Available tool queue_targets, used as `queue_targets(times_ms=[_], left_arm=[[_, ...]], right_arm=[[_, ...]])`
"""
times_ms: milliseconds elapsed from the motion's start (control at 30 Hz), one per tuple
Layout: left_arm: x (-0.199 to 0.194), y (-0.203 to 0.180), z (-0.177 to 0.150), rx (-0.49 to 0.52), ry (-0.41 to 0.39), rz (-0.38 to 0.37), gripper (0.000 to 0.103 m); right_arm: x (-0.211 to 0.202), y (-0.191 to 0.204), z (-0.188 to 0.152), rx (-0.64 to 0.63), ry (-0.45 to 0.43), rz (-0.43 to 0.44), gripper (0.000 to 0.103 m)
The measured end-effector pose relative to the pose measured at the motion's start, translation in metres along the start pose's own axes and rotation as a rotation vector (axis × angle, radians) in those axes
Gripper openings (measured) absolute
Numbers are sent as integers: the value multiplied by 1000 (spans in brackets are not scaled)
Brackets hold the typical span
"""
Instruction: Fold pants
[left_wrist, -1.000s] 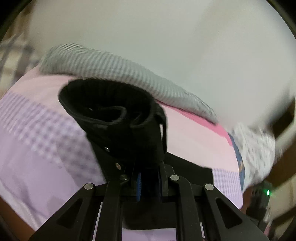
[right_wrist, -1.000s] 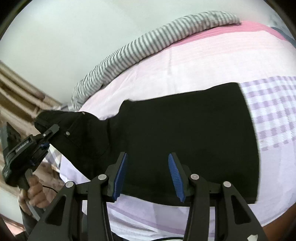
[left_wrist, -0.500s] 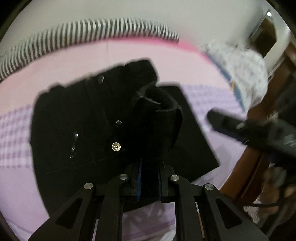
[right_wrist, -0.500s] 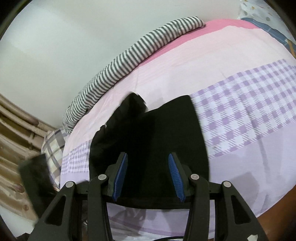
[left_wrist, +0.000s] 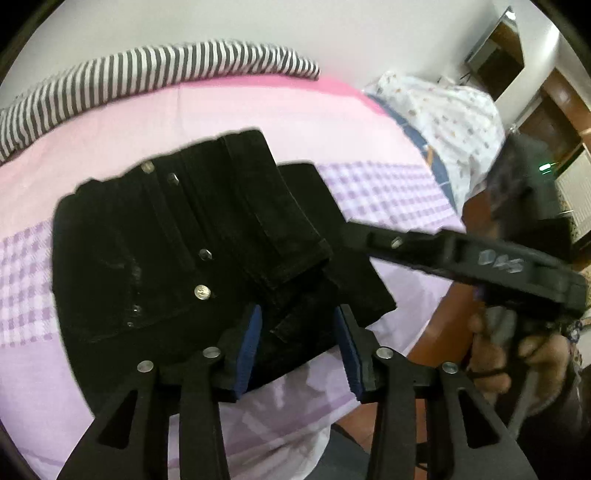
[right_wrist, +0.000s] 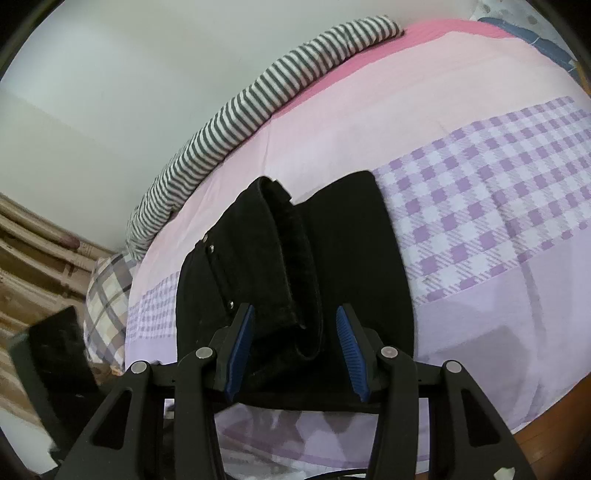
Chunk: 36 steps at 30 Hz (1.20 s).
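pants (left_wrist: 177, 251) beneath parted left gripper (left_wrist: 297, 345)

A pink, lilac and purple-checked cotton bedsheet (right_wrist: 461, 155) covers the bed, and a long grey-and-white striped fabric roll (right_wrist: 258, 99) lies along its far edge against the pale plain wall (right_wrist: 110, 74). A beige-and-grey plaid pillow (right_wrist: 107, 295) sits at one end of the bed beside what looks like a wooden slatted frame (right_wrist: 33, 254). At the other end rests a white cloth with small coloured prints (left_wrist: 450, 110).

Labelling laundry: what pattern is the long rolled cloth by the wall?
Grey-and-white stripes; right wrist view.
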<state>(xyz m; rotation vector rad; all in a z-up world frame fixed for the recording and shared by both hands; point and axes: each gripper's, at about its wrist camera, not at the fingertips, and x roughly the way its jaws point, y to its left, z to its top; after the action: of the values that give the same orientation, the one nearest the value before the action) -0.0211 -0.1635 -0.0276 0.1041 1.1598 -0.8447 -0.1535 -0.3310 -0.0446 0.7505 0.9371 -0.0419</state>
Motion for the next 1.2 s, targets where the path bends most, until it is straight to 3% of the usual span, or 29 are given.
queue_targets(times_ms=[233, 400, 567, 1000, 1067, 1200], left_arm=[[-25, 48, -1, -90, -61, 92, 51], [-21, 85, -14, -146, -30, 141, 51], [-9, 94, -29, -139, 21, 149, 51], [4, 97, -36, -136, 30, 137, 53], [5, 97, -35, -141, 28, 132, 53], [0, 101, -35, -154, 22, 123, 53]], right_arm=[[19, -6, 6, 7, 92, 58, 44], [35, -17, 20, 36, 142, 96, 44], [51, -22, 31, 29, 184, 114, 44], [109, 1, 56, -75, 274, 254, 45], [110, 2, 57, -67, 280, 264, 43], [103, 4, 49, -52, 266, 241, 18]])
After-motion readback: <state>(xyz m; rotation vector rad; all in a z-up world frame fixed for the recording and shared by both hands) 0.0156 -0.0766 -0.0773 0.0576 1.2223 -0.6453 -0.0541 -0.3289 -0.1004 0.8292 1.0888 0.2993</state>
